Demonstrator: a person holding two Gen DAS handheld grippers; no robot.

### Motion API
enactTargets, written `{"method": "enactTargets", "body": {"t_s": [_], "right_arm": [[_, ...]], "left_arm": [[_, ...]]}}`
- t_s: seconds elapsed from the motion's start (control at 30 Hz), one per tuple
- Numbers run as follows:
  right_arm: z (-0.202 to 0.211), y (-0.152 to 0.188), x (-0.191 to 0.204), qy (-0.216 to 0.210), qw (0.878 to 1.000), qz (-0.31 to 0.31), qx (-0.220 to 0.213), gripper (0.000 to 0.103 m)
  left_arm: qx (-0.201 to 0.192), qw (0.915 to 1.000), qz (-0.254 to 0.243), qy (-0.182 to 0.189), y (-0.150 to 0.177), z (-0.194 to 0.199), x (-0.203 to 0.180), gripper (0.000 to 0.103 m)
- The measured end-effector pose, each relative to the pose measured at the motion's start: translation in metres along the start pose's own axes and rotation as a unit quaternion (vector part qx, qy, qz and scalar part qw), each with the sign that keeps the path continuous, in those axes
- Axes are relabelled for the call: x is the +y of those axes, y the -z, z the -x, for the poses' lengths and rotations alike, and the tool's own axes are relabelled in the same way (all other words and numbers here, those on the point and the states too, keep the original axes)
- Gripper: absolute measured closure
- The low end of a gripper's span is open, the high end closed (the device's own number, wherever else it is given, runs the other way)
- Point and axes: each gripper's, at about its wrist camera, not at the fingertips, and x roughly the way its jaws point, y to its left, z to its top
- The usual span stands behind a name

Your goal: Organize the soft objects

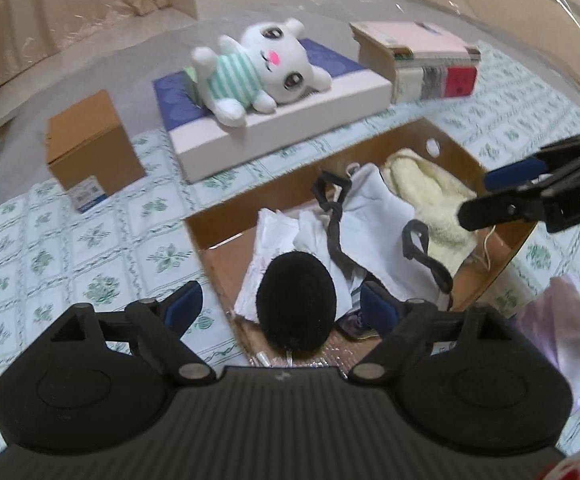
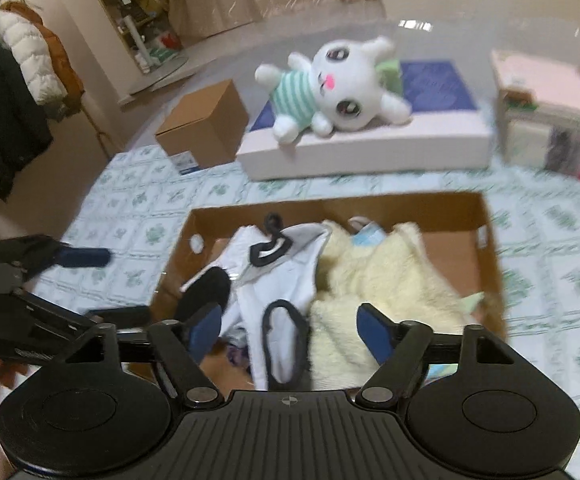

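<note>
Both tongs, left [image 1: 278,306] and right [image 2: 290,326], hang wide and empty over the box [image 2: 441,204]; better grab the yellow towel [image 2: 389,276] deep in its bulk.

White letters "DA", cut off at the frame edge, on the right gripper [image 1: 477,196] body; other labels illegible.

Ahead of the left gripper [image 1: 280,306], matt black plastic with blue pads, an open brown cardboard box [image 1: 226,224] holds fluffy cream fleece [image 1: 429,196], smooth white cloth [image 1: 373,208] and a black fuzzy pad [image 1: 295,304]. Beyond lies a plush rabbit [image 1: 262,68].
</note>
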Motion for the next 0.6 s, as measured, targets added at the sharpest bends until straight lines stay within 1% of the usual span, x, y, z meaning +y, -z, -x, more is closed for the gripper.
{"method": "enactTargets", "body": {"t_s": [0.1,0.23,0.4,0.6], "right_arm": [[0.017,0.007,0.012,0.025,0.999,0.022,-0.01,0.026],[0.044,0.017,0.03,0.05,0.997,0.056,-0.032,0.025],[0.079,0.031,0.047,0.063,0.993,0.082,-0.059,0.025],[0.116,0.055,0.067,0.065,0.99,0.102,-0.078,0.024]], "left_arm": [[-0.021,0.9994,0.022,-0.017,0.004,0.019,0.0,0.01],[-0.035,0.9978,0.048,-0.03,0.008,0.047,-0.003,0.006],[-0.059,0.995,0.068,-0.043,0.017,0.086,-0.013,0.001],[-0.087,0.9911,0.089,-0.047,0.034,0.132,-0.032,0.001]]}}
